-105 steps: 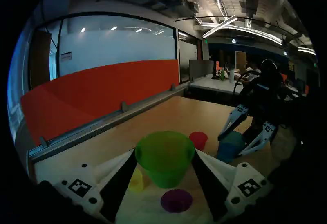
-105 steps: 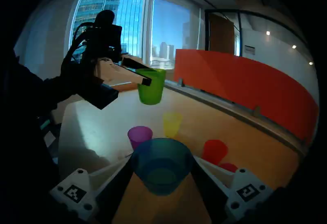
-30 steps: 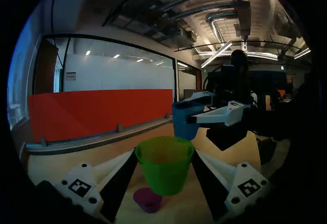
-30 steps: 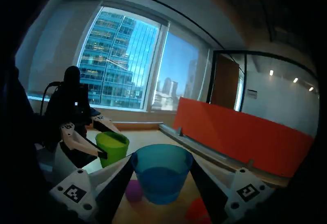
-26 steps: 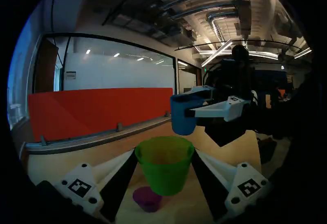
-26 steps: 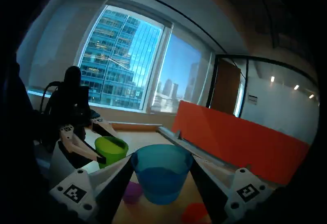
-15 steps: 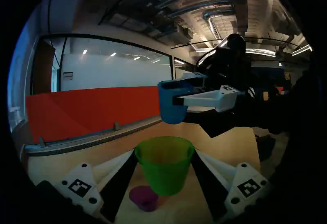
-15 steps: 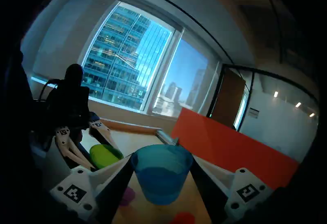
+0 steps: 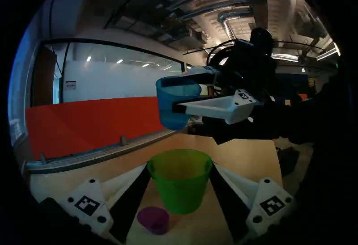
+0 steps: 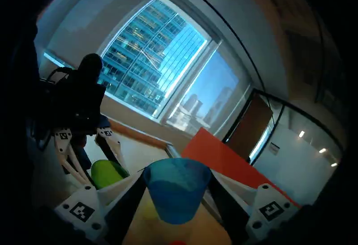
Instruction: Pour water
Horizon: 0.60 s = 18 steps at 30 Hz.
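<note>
your left gripper (image 9: 180, 178) has its jaws clamped on the green cup (image 9: 180, 189); your right gripper (image 10: 176, 189) clamps the blue cup (image 10: 176, 200) between its jaws, above and beyond the left jaws. tip it before its lip is over the green rim and the pour may miss onto the worktop (image 9: 250, 153).

A purple cup (image 9: 153, 219) sits on the wooden table (image 9: 250, 155) (orange partition (image 9: 89, 124) behind); towers beyond the window (image 10: 152, 75).

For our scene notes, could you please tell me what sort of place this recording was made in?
Most likely a modern city office: a big window looks onto glass towers, an orange partition runs along the wooden table, and bare pipes run overhead.
</note>
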Each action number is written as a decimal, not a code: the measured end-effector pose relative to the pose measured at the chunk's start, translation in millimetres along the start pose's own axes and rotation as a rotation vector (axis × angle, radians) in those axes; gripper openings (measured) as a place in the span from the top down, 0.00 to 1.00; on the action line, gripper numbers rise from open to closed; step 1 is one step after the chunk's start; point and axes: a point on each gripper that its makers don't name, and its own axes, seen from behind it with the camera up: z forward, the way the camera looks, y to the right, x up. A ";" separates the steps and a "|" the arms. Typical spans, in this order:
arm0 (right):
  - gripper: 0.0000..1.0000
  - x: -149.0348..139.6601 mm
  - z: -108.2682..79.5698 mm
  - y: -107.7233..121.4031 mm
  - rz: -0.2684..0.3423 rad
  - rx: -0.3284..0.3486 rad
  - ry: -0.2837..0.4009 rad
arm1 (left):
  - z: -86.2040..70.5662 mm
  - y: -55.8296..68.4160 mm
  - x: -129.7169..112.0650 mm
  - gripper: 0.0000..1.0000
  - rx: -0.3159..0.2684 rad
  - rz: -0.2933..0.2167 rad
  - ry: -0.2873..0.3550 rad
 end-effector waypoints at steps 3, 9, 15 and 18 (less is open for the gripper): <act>0.08 3.1 3.6 0.6 -0.046 0.002 -0.003 | 1.6 1.3 1.7 0.12 -0.005 0.002 0.001; 0.08 7.8 9.4 4.6 -0.126 -0.005 -0.008 | 5.3 2.1 2.9 0.12 -0.011 0.005 -0.002; 0.08 8.1 13.4 10.3 -0.203 -0.017 -0.020 | 8.5 0.8 3.2 0.12 -0.011 0.001 -0.002; 0.08 7.8 15.3 12.8 -0.240 -0.021 -0.028 | 9.8 0.9 3.1 0.12 -0.013 -0.002 -0.001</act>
